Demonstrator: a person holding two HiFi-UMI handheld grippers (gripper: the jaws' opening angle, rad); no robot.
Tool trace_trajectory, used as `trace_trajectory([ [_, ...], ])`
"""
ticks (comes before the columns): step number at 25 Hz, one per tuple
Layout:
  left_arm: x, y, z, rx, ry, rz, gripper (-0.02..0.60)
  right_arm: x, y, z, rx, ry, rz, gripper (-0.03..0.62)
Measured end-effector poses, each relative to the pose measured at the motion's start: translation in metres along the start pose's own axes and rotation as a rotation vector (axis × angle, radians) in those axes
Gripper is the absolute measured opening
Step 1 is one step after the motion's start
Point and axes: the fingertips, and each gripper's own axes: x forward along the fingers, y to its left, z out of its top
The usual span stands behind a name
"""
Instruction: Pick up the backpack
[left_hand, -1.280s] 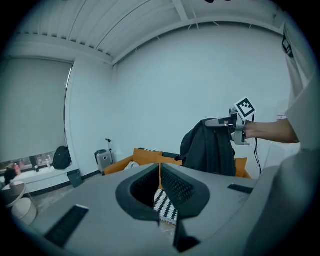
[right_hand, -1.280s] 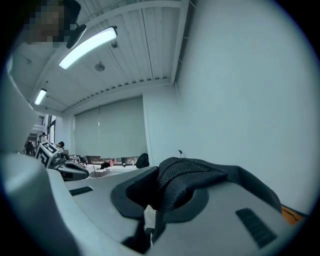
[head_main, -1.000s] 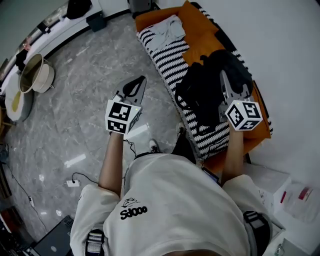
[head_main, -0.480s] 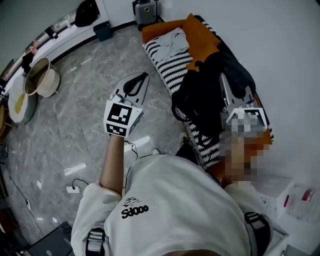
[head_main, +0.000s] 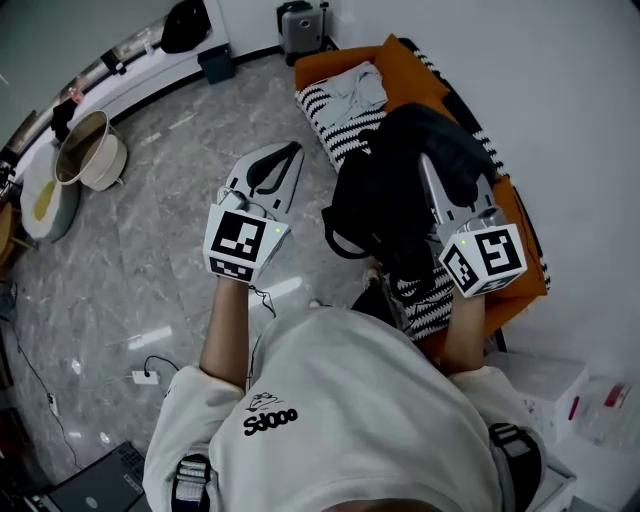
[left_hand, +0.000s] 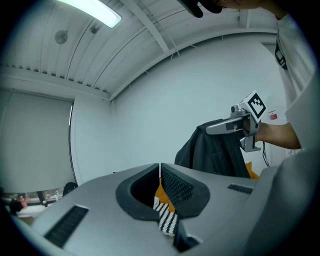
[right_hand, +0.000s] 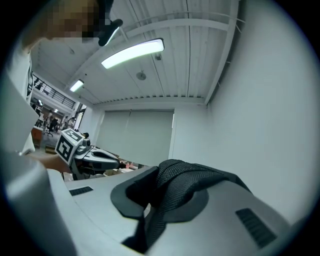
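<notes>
Only in right gripper view: right claw (right_hand: 166, 192) pinching backpack strap (right_hand: 202, 179); left claw (left_hand: 160, 174) closed, empty.

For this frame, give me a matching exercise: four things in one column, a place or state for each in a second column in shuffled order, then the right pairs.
Column one
1. left hand-held gripper
2. right hand-held gripper
3. backpack
4. grey garment

Column two
A. lies on the striped cover
B. shut on the backpack
C. shut, nothing between its jaws
D. black, hangs from a gripper

Pairs: 1-C, 2-B, 3-D, 4-A
</notes>
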Motion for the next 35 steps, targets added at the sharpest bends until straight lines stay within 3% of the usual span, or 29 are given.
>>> trace_trajectory([
  [7, -0.006, -0.015, -0.002, 0.017, -0.008, -0.022, 0.026, 0.006, 0.029, -0.003, 0.033, -0.009, 0.103, 0.064],
  [13, -0.007, -0.015, -0.007, 0.031, 0.007, -0.025, 0.026, 0.015, 0.048, 0.000, 0.027, -0.006, 0.138, 0.064],
  [35, -0.007, -0.015, -0.021, 0.000, 0.031, -0.037, 0.026, 0.016, 0.042, -0.021, 0.026, 0.063, 0.085, 0.064],
])
